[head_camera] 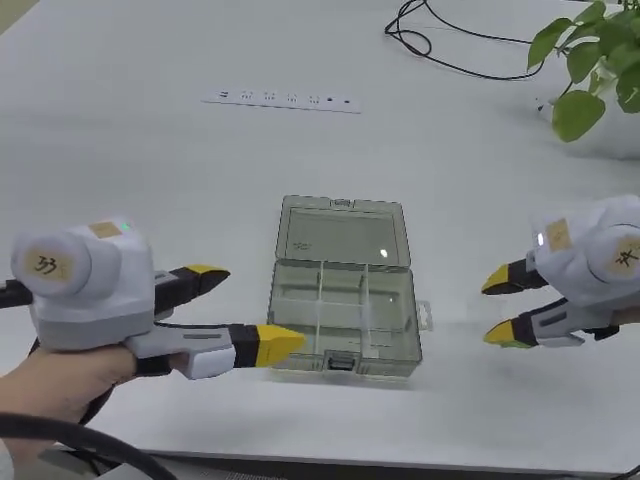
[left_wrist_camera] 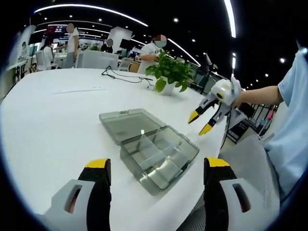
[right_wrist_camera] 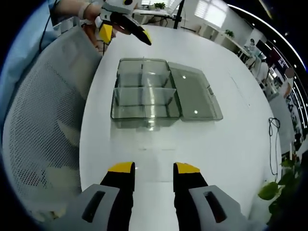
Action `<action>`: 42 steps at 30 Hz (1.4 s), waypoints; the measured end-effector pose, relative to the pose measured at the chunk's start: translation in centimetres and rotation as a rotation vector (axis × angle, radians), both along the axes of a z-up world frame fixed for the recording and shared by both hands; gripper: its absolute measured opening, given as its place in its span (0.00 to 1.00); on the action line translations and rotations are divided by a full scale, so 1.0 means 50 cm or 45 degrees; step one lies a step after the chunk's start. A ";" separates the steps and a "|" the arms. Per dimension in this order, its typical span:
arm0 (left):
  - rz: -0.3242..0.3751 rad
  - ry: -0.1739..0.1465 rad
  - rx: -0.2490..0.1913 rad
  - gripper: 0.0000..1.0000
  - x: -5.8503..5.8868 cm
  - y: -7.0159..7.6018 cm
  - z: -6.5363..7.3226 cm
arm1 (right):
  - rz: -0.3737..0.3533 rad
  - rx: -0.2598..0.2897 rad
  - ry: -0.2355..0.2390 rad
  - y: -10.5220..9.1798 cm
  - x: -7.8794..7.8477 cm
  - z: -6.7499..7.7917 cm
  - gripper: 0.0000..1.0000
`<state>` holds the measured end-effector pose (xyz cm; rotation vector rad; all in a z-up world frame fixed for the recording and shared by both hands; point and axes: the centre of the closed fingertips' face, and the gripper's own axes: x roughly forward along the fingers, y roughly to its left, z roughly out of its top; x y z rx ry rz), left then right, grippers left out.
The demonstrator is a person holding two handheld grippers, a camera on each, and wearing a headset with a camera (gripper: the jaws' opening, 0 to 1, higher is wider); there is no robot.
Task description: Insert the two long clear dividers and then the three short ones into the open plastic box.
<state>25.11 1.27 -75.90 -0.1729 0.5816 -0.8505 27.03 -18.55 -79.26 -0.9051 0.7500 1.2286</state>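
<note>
At lower left of the head view, the left claw [head_camera: 255,305] hovers over the white counter [head_camera: 150,170], jaws spread wide and empty. At centre frame sits the open plastic box [head_camera: 390,358], its lid [head_camera: 340,228] laid flat behind it. Clear dividers [head_camera: 320,298] already stand upright inside, though whether all five are seated cannot be told. At right, the right claw [head_camera: 492,310] waits with jaws parted, holding nothing. The dividers look thin, light, stiff and slick, likely to slip or snap under a hard pinch. A gentle grip on the top edge near mid-length, kept upright, seems the safest hold.
</note>
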 end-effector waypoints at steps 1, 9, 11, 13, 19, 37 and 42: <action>0.001 0.005 -0.015 0.76 0.000 -0.003 0.002 | 0.001 0.010 0.002 0.007 -0.001 0.003 0.32; -0.004 0.060 -0.125 0.71 0.012 -0.043 0.018 | 0.102 0.092 -0.092 0.094 0.012 0.049 0.32; -0.004 0.070 -0.142 0.68 0.019 -0.053 0.022 | 0.115 0.123 -0.103 0.119 0.008 0.065 0.32; -0.018 0.095 -0.171 0.67 0.022 -0.068 0.028 | 0.152 0.144 -0.125 0.149 0.001 0.083 0.32; -0.043 0.233 -0.273 0.58 0.025 -0.108 0.040 | 0.249 0.141 -0.212 0.216 -0.013 0.109 0.32; 0.024 0.489 -0.435 0.16 0.020 -0.148 0.028 | 0.347 0.011 -0.352 0.256 -0.028 0.095 0.32; 0.030 0.512 -0.461 0.07 0.016 -0.150 0.029 | 0.347 0.016 -0.347 0.260 -0.030 0.096 0.32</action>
